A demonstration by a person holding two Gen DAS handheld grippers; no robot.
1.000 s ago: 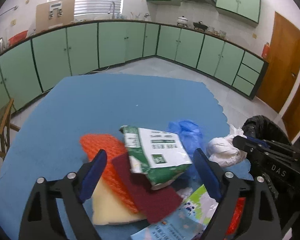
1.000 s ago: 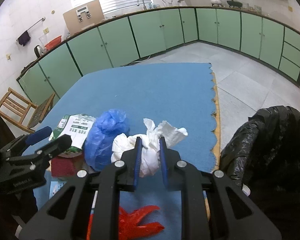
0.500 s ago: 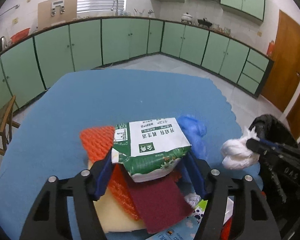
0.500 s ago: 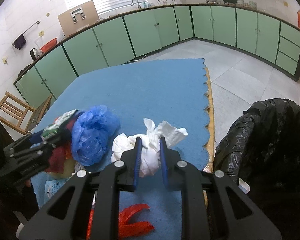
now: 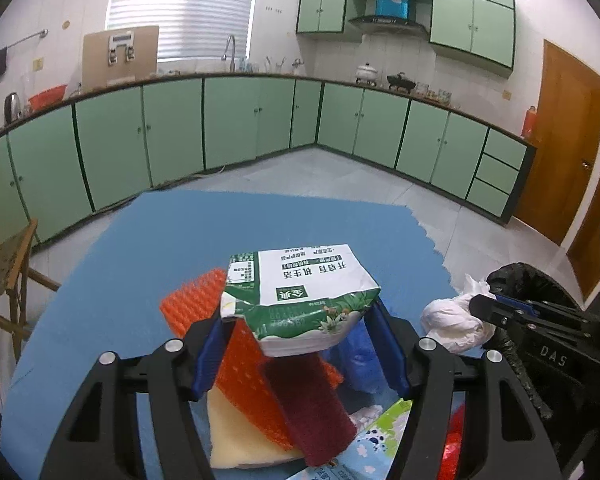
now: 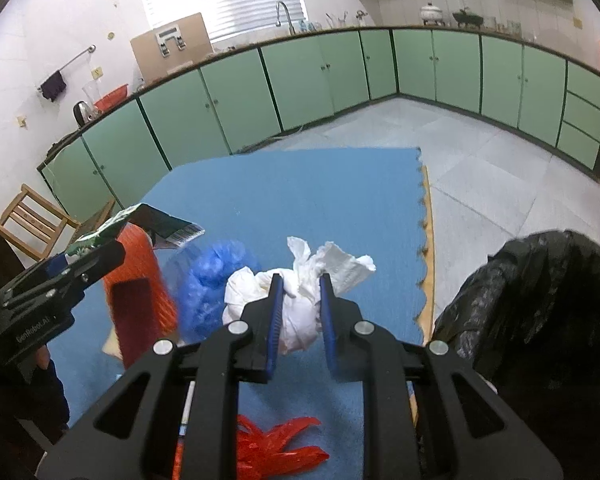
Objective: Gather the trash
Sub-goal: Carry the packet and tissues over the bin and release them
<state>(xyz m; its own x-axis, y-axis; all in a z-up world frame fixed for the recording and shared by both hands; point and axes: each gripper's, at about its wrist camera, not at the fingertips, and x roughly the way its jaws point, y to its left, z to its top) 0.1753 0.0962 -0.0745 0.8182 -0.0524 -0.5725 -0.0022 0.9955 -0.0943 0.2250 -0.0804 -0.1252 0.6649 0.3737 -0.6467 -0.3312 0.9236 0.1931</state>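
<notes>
Two grippers, both loaded. Left gripper [image 5: 300,344] clamped across a green-and-white carton [image 5: 300,296], blue pads bearing on its two sides, carton lifted off the pile and tilted, printed top toward the lens. Right gripper [image 6: 300,312] pinched narrow on a crumpled white tissue wad [image 6: 296,300], loose ends flaring up beyond the fingertips.

Nearest the right lens: a red plastic scrap [image 6: 276,448] on the blue mat [image 6: 300,192], under the gripper body. Beneath the carton, in the left view: a dark red scouring pad [image 5: 308,408] over an orange mesh sheet [image 5: 236,356], both over a pale yellow sponge [image 5: 236,444]; a printed wrapper [image 5: 376,444] at the lower edge. Just left of the tissue: a crumpled blue bag [image 6: 212,280]. Off the right edge of the mat: the black bin bag [image 6: 540,300], mouth possibly facing up, rim too dark to read.

For the step in hand: both loads to the bin bag, tissue first as the closer. Squeeze kept on the carton, since crushed card slips between smooth pads. Carried high enough to clear the blue bag and the mat's scalloped edge. Release only once well over the opening, never at the rim. Beyond the mat: tiled floor, green cabinets [image 5: 172,140].
</notes>
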